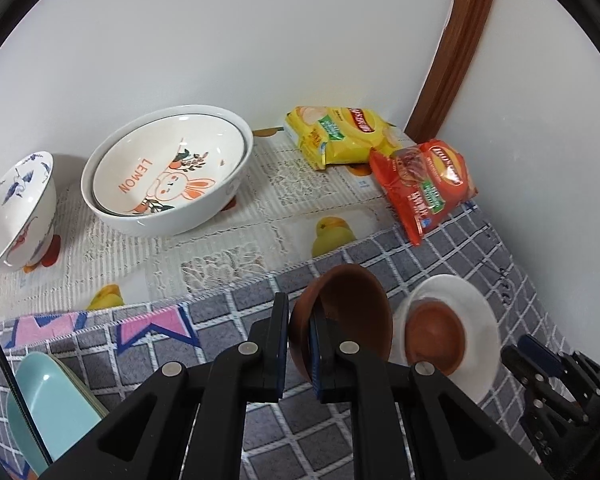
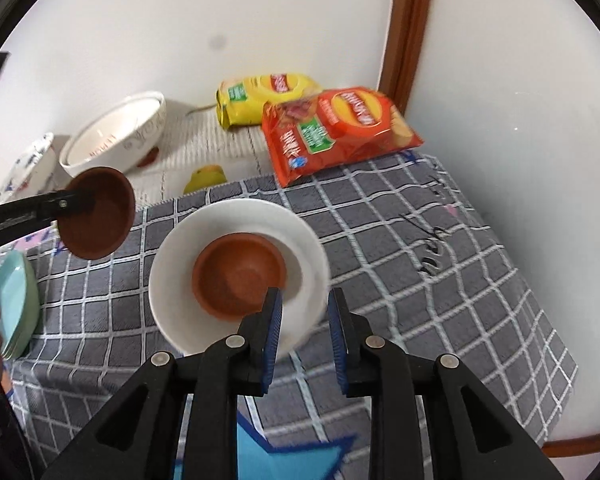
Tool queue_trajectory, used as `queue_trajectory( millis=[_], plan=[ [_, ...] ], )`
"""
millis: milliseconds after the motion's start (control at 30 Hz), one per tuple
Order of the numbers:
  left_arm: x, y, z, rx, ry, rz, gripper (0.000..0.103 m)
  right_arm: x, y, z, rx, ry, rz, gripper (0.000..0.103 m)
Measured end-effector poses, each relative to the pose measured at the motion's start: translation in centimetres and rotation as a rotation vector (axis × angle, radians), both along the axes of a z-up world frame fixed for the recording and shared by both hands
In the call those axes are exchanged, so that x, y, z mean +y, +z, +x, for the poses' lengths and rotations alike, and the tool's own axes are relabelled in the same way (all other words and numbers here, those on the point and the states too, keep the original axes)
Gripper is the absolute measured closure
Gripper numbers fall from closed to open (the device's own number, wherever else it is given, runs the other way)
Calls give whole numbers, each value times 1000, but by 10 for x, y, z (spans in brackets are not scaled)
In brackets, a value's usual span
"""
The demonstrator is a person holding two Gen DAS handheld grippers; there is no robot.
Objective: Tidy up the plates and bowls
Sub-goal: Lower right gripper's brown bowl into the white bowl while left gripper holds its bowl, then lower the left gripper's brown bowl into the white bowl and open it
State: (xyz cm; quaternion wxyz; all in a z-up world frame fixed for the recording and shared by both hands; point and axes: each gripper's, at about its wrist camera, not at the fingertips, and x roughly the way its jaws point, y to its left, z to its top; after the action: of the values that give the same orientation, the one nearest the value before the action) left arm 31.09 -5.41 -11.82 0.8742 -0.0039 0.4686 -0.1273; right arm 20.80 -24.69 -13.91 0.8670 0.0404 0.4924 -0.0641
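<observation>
My left gripper is shut on the rim of a small brown bowl and holds it above the grey checked cloth; the same bowl shows in the right wrist view. To its right a second brown bowl sits inside a white bowl, also in the left wrist view. My right gripper is open, its fingers on either side of the white bowl's near rim. A large white LEMON bowl and a blue-patterned bowl stand at the back left.
A yellow chip bag and a red chip bag lie at the back by the wall. Light blue-green plates are stacked at the front left. The white wall and a wooden frame close off the back and right.
</observation>
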Motion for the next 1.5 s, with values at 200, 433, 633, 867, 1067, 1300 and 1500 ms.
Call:
queue_trajectory(
  millis=[200, 433, 633, 867, 1067, 1300, 1500],
  plan=[
    [-20, 15, -10, -7, -48, -29, 93, -26, 23, -27, -44, -42, 64, 78],
    [-54, 8, -20, 17, -95, -27, 93, -46, 18, -49, -42, -65, 82, 78],
    [-78, -6, -18, 55, -93, -13, 93, -57, 5, -61, -15, -52, 82, 76],
    [-94, -22, -11, 73, -82, 21, 93, -66, 2, -70, -38, -60, 22, 70],
    [-101, -32, -7, 90, -86, 28, 92, -71, -3, -73, -42, -64, -39, 70],
    [-104, -39, -5, 106, -81, 23, 92, -71, -8, -78, -38, -53, -46, 65],
    [-102, -42, -3, 122, -74, -1, 92, -75, -13, -79, -26, -68, -40, 65]
  ],
)
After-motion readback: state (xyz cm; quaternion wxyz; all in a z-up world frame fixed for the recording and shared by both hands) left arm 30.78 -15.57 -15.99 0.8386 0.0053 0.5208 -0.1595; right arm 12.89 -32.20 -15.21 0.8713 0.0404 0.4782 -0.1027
